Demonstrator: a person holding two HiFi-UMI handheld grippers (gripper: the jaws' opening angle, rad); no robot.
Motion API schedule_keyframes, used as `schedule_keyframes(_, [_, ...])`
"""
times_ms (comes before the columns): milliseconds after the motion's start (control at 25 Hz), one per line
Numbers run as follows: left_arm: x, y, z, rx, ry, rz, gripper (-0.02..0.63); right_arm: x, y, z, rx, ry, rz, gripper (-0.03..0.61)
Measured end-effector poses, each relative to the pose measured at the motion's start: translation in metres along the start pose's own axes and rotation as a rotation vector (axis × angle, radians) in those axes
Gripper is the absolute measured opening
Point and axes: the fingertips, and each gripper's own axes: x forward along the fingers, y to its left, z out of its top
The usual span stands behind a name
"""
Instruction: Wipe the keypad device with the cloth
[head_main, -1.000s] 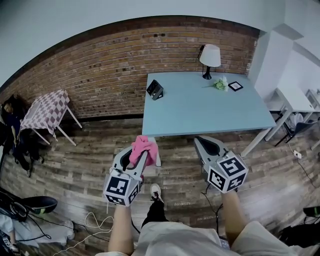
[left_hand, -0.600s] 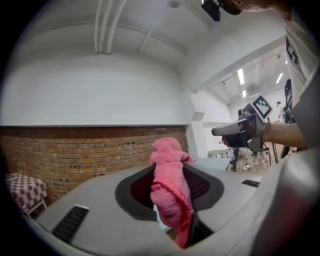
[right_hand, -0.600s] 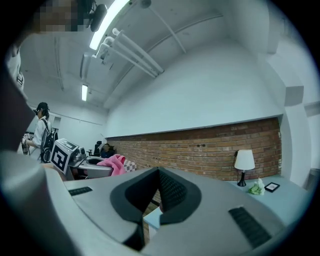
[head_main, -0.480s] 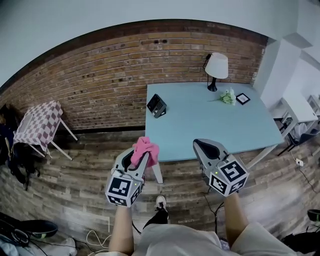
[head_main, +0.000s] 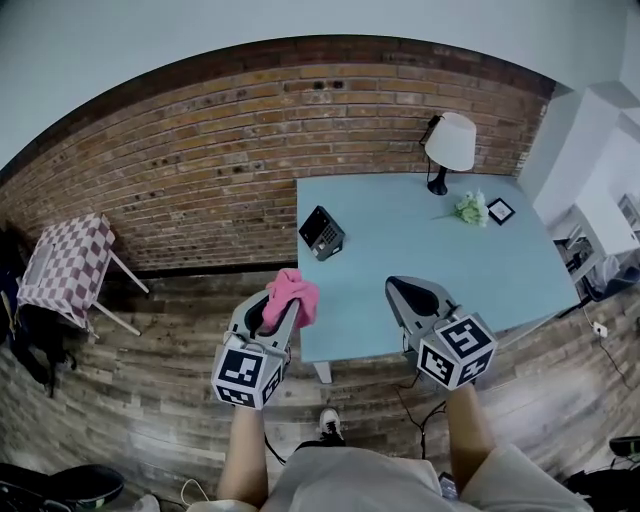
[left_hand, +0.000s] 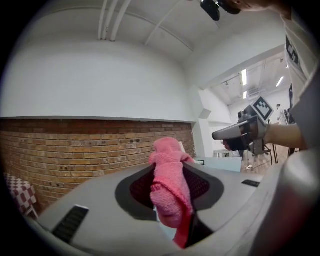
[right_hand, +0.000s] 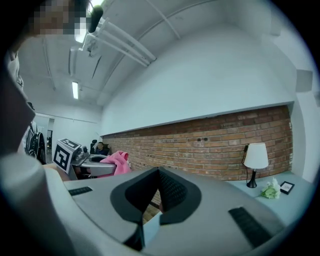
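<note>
View from my head, looking steeply down. Since a second ago the pale blue rectangular counter (head_main: 450, 270) has slid nearer in the picture. Its near edge was then beyond my tongs and now lies under their tips. The red brick wall (head_main: 200, 170) behind it fills more of the picture, and the small checkered side table (head_main: 62, 270) has shifted toward the left edge. Both tongs hold the same pose as before.

My left tongs (head_main: 281, 310) are clamped on a crumpled pink knitted cloth (head_main: 292, 293), which bulges up out of the jaws. My right tongs (head_main: 403, 292) are closed tight with nothing between them.

The small black keypad device (head_main: 322, 232), tilted on its stand, sits on the counter's far left part. It is ahead of the tongs and between them, nearer the left pair, and well apart from both. The cloth does not touch it.

Counted: two tongs, one cloth, one keypad device. Also on the counter are one white-shaded lamp with a black base (head_main: 449, 143), one small sprig of pale flowers (head_main: 470, 208) and one small black-framed square (head_main: 500, 211), all at the far right. The floor is grey-brown wood planks (head_main: 150, 380).
</note>
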Motion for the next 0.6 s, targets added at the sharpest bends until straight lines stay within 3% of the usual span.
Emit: schedule_keyframes(600, [0.074, 0.075, -0.027, -0.03, 0.037, -0.015, 0.166, 0.094, -0.046, -0.019, -0.013, 0.114, -0.093, 0.011])
